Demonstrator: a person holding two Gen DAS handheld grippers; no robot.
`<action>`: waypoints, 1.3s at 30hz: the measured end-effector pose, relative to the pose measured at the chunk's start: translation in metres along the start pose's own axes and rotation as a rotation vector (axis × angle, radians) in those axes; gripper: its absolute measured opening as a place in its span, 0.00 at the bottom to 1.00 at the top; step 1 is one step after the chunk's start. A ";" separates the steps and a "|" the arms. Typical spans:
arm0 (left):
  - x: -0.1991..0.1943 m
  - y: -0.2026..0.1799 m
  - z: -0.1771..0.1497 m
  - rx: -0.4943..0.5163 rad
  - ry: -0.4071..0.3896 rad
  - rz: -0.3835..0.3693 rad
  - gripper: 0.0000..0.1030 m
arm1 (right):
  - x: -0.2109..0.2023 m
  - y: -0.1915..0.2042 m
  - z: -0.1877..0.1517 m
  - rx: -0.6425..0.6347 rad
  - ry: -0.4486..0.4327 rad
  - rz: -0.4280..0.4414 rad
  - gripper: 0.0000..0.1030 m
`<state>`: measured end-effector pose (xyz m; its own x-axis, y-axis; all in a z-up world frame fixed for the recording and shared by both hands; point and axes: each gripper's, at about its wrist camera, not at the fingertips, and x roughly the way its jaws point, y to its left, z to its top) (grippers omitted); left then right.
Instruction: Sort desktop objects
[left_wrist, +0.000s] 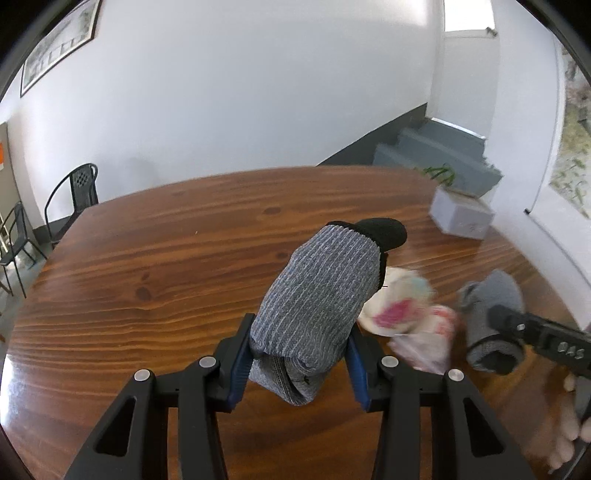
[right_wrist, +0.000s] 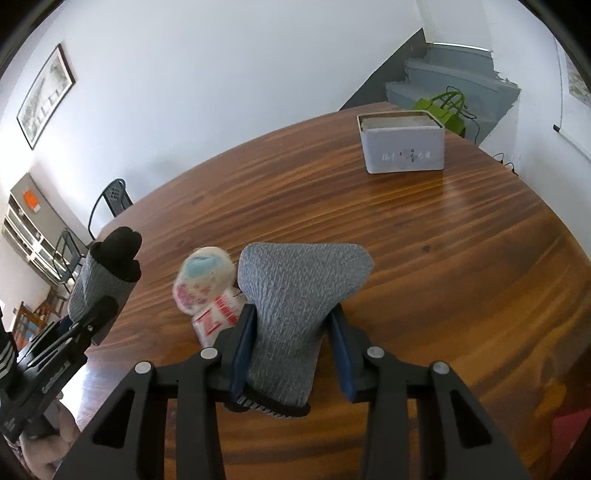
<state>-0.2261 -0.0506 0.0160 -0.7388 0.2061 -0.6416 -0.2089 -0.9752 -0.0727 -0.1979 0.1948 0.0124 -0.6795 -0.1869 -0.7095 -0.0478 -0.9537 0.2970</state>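
A: What has the left gripper (left_wrist: 299, 354) got?
B: A striped sock (left_wrist: 314, 295) with a black cuff — jaws clamped on its folded end, sock pointing to 1 o'clock.
A: And the right gripper (right_wrist: 291, 343)?
B: Closed on a grey sock (right_wrist: 295, 295), flaring up at 12. Between the two, on the table (right_wrist: 424, 236), lie a pastel sock (right_wrist: 203, 280) and a packet (right_wrist: 218, 317); a white box (right_wrist: 404, 144) sits far off at 1.

Grey-blue ribbed knit sock with black toe (left_wrist: 317, 295) tilted up off brown wooden table (left_wrist: 147, 266), clamped at folded end. Plain grey knit sock (right_wrist: 295, 306) likewise lifted, pinched mid-length. Fluffy white sock with pink-teal print (right_wrist: 205, 284) beside red-white plastic packet (right_wrist: 218, 319), both on table. White rectangular tin (right_wrist: 404, 147) far back, upright.
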 end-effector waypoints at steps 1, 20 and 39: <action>-0.007 -0.004 -0.001 0.003 -0.007 -0.010 0.45 | -0.008 0.001 -0.003 0.001 -0.006 0.001 0.41; -0.089 -0.150 -0.021 0.141 -0.059 -0.254 0.45 | -0.206 -0.133 -0.055 0.119 -0.187 -0.073 0.41; -0.108 -0.302 -0.035 0.267 -0.004 -0.509 0.45 | -0.188 -0.278 -0.013 0.261 -0.027 -0.168 0.41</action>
<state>-0.0605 0.2185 0.0803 -0.5051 0.6452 -0.5732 -0.6930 -0.6991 -0.1761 -0.0470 0.4920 0.0553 -0.6652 -0.0221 -0.7464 -0.3452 -0.8773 0.3336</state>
